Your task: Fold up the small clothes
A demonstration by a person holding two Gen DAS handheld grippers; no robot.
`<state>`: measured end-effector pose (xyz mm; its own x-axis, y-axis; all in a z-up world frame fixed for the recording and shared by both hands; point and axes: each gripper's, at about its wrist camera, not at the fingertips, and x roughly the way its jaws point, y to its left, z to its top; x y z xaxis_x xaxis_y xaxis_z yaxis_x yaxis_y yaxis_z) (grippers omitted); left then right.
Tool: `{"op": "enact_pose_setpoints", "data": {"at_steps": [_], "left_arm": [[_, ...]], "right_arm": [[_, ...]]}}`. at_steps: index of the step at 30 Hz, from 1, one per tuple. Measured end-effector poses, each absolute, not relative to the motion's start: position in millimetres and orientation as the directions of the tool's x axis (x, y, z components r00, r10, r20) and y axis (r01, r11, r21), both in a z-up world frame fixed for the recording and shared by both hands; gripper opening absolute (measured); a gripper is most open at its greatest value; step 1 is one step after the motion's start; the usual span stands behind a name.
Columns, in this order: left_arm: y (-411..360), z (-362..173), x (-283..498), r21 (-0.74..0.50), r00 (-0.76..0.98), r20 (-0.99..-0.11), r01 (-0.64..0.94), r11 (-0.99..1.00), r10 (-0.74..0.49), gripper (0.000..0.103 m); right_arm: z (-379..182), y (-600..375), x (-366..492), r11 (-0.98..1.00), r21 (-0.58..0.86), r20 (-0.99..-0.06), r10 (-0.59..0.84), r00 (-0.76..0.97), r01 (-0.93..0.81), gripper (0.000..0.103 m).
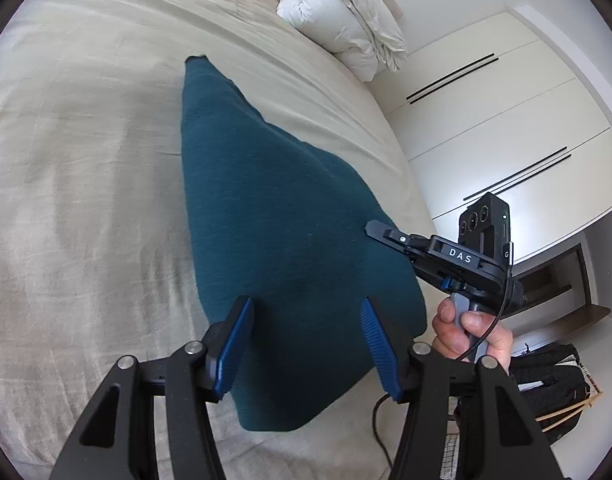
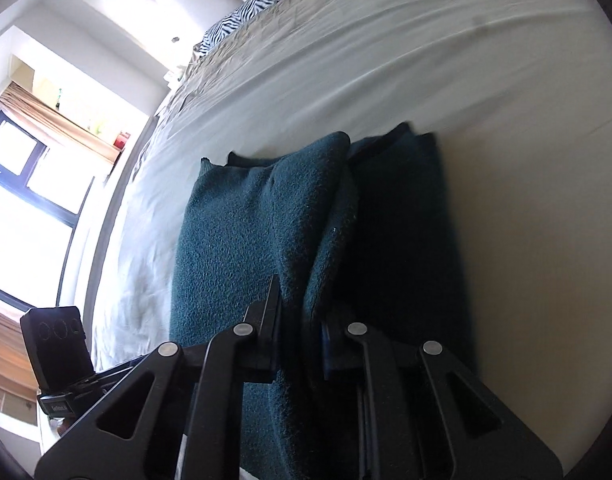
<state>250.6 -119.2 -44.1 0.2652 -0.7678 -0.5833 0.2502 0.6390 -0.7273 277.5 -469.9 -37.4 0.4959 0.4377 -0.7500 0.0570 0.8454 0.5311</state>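
Observation:
A dark teal knitted garment (image 1: 290, 216) lies lengthwise on the beige bed sheet (image 1: 86, 160), its right side raised into a ridge. My left gripper (image 1: 308, 332) hovers open over its near end, the blue pads (image 1: 236, 344) wide apart with nothing pinched between them. My right gripper (image 1: 376, 230), held by a hand (image 1: 470, 332), comes in from the right and bites the garment's raised right edge. In the right wrist view the right gripper (image 2: 300, 320) is shut on a pinched fold of the teal garment (image 2: 242, 232), which bunches up between the narrow jaws.
A crumpled white duvet (image 1: 346, 20) sits at the far end of the bed. White wardrobe doors (image 1: 506, 120) stand to the right, with a black bag (image 1: 546, 392) on the floor beside the bed. A zebra-print pillow (image 2: 246, 12) and a window (image 2: 18, 184) show in the right wrist view.

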Motion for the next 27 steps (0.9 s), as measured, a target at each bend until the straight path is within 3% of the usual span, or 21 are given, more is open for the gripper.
{"op": "enact_pose_setpoints", "data": {"at_steps": [11, 17, 22, 23, 24, 26, 27], "left_arm": [[-137.2, -32.9, 254.2, -0.654, 0.281, -0.633, 0.305, 0.692, -0.722, 0.059], [-144.5, -34.7, 261.0, -0.588, 0.320, -0.672, 0.317, 0.744, -0.668, 0.059], [-141.4, -43.0, 269.1, -0.566, 0.344, -0.692, 0.287, 0.773, -0.635, 0.064], [-140.0, -45.0, 271.0, -0.566, 0.347, -0.694, 0.279, 0.776, -0.631, 0.067], [-138.1, -46.9, 273.3, -0.565, 0.352, -0.696, 0.269, 0.780, -0.626, 0.071], [-138.8, -48.8, 277.1, -0.564, 0.359, -0.697, 0.259, 0.784, -0.620, 0.074], [-139.5, -50.7, 279.5, -0.566, 0.355, -0.699, 0.255, 0.784, -0.620, 0.074]], "right_arm": [[-63.8, -490.8, 288.0, 0.852, 0.505, -0.790, 0.392, 0.471, 0.137, 0.013], [-83.5, -504.8, 281.8, 0.801, 0.581, -0.741, 0.446, 0.503, 0.146, 0.016], [-66.9, -526.6, 265.0, 0.791, 0.587, -0.735, 0.433, 0.522, 0.171, 0.028], [-61.5, -536.4, 259.1, 0.791, 0.588, -0.726, 0.422, 0.543, 0.172, 0.037], [-55.2, -541.6, 254.4, 0.790, 0.588, -0.712, 0.405, 0.573, 0.173, 0.057], [-42.2, -548.3, 248.9, 0.788, 0.592, -0.685, 0.382, 0.621, 0.169, 0.071], [-39.7, -549.3, 249.4, 0.790, 0.591, -0.683, 0.384, 0.622, 0.161, 0.071]]}}
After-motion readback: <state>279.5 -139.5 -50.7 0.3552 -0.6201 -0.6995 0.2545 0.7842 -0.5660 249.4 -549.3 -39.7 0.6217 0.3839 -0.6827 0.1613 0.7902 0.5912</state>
